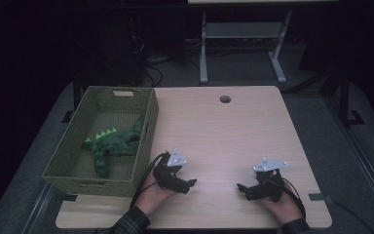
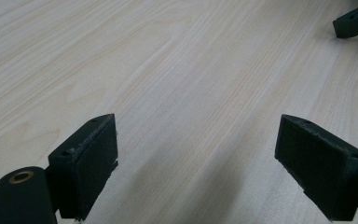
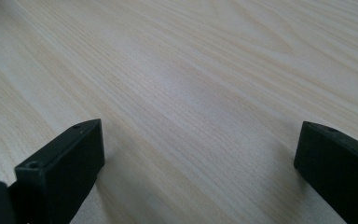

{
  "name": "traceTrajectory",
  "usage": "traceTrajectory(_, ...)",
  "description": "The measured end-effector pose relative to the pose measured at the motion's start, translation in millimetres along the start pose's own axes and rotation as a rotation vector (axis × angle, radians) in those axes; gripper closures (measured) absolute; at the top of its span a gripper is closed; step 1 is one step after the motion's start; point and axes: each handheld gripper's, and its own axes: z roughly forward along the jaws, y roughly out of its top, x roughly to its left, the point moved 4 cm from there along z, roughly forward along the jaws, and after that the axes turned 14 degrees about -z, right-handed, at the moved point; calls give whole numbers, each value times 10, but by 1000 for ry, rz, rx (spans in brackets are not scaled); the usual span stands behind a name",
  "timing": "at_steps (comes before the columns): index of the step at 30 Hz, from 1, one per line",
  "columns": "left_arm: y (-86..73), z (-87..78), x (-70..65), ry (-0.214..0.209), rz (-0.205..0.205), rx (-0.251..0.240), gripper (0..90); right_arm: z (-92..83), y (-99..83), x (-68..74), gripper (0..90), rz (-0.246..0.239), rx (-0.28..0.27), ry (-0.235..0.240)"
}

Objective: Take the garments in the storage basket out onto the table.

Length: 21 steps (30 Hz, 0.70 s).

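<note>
Left gripper [image 1: 189, 184] and right gripper [image 1: 241, 188]: black frames, each topped by a grey three-cornered plate with dark screw dots. Black cables loop from both. Jaws are black blocks with flat pads and small screw holes; a brass-ringed hole sits beside one left jaw. Sleeves are dark plaid.

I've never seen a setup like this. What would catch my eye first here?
Probably the green toy dinosaur with bright spikes, lying inside the woven green basket at the left edge of the pale wooden table. Next come the two black hand-held tools near the front edge: the left gripper and right gripper, each held in a hand, pointing toward each other. Both rest with their fingers spread wide, with bare wood between them.
</note>
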Motion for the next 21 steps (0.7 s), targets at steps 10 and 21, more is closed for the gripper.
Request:
traceTrajectory(10, 111, -97, -12, -5, 10, -5, 126, -1, 0, 3, 12, 1, 0, 1)
traceTrajectory(21, 233, -232, -17, 0, 8, -22, 126, -1, 0, 2, 12, 0, 0, 1)
